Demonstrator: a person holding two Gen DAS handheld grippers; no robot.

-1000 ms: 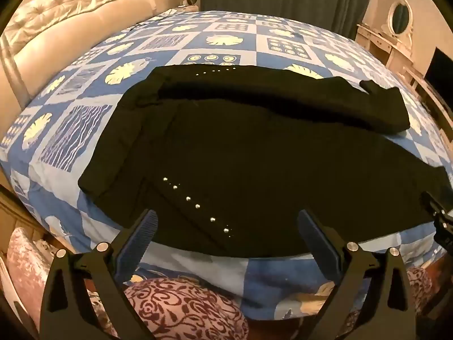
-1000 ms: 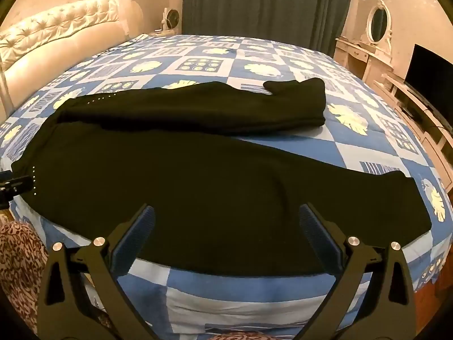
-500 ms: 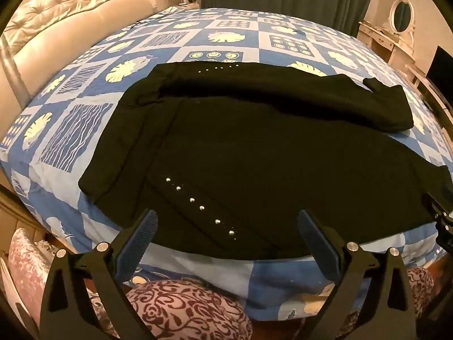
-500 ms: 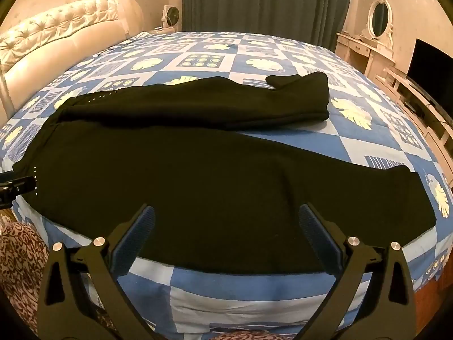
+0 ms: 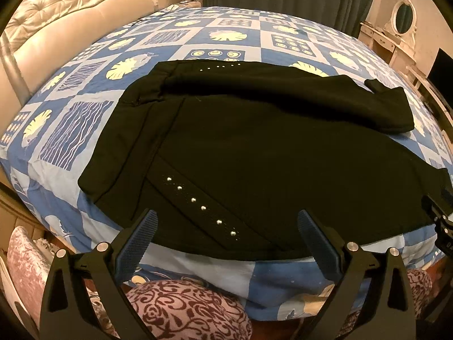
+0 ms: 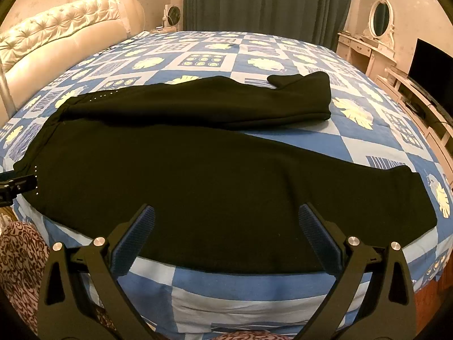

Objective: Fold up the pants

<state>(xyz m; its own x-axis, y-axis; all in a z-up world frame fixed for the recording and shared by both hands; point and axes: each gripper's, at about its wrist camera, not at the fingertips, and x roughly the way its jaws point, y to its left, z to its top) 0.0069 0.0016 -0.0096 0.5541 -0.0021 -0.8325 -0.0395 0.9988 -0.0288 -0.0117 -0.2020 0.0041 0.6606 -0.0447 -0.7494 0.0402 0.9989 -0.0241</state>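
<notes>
Left wrist view
Left gripper (image 5: 226,226): jaws spread wide, nothing between them; blue ribbed pads (image 5: 138,240) hang above the near edge of the bed, not touching cloth.
Pants (image 5: 254,147): black, spread flat on the bedspread (image 5: 76,130), waistband toward the left, both legs running off to the right.
Near leg: lies along the near edge of the bed; its front edge sits just beyond the pads.
Far leg: angled away from the near one, cuff (image 5: 393,107) rumpled, with a flap turned up.
Studs (image 5: 198,204): slanted silver row near the waist, between the two pads; a second row (image 5: 220,66) on the far hip.
Right gripper (image 5: 438,215): only a dark part of it shows at the right edge, by the near leg's end; how its jaws stand cannot be told here.
Patterned cloth (image 5: 192,308): maroon and pale, below the bed edge, under the gripper.

Right wrist view
Right gripper (image 6: 226,223): jaws wide apart, empty; pads (image 6: 320,240) over the near leg's front edge.
Pants (image 6: 212,178): near leg fills the middle, its cuff at the right close to the bed edge; a wedge of bedspread (image 6: 325,141) shows between the legs.
Left gripper (image 6: 17,185): a dark part at the left edge, beside the waist.
Headboard (image 6: 62,36): tufted cream, far left.
Curtain (image 6: 266,2): dark, behind the bed.
</notes>
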